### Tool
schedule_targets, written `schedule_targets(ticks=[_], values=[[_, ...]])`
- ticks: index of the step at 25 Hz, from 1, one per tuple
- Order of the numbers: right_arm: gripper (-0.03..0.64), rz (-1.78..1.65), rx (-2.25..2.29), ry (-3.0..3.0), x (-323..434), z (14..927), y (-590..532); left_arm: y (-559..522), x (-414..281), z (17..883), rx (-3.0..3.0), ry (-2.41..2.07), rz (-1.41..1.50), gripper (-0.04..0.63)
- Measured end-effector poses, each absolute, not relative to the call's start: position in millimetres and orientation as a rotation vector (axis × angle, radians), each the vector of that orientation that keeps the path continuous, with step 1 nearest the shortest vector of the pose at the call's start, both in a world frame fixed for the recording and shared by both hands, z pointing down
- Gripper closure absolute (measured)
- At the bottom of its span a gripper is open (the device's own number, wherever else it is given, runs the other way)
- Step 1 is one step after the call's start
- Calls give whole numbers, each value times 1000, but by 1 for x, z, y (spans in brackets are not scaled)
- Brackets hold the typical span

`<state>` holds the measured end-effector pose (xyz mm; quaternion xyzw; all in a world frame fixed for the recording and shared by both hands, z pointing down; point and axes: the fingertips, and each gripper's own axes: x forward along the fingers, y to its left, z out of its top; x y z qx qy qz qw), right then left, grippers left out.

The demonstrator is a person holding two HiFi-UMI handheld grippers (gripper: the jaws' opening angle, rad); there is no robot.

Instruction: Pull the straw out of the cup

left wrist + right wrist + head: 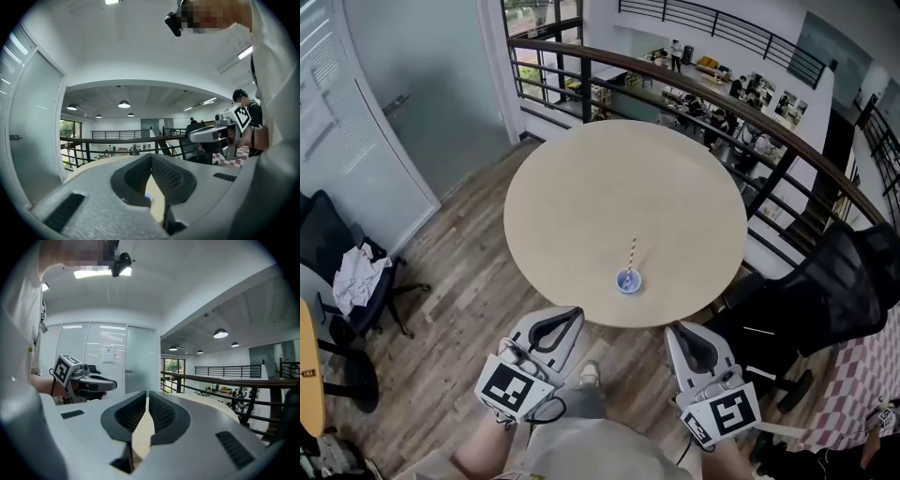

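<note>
On the table (581,206), cup (628,281) with straw (632,251) in it — my left tongs (571,316) and right tongs (676,330) both pinched closed, empty.

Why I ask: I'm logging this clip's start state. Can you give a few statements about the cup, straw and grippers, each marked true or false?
1. The straw stands in the cup. True.
2. The right gripper is shut on the straw. False: its jaws are together on nothing, and it is held short of the table's near edge.
3. The cup sits on the round table, toward the person's side. True.
4. The left gripper is wide open. False: its jaws meet at the tips, with nothing between them.
5. The cup lies tipped on its side. False: it stands upright.
</note>
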<state>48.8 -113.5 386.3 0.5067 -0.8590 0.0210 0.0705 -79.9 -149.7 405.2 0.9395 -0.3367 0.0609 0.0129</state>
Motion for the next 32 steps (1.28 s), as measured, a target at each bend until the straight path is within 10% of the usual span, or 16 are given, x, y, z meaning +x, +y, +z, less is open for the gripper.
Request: schedule_targets(ticks=[32], values=[[586,96,1569,-2614,73,341,-247,-274,-28,354,2952,-1019,154,581]])
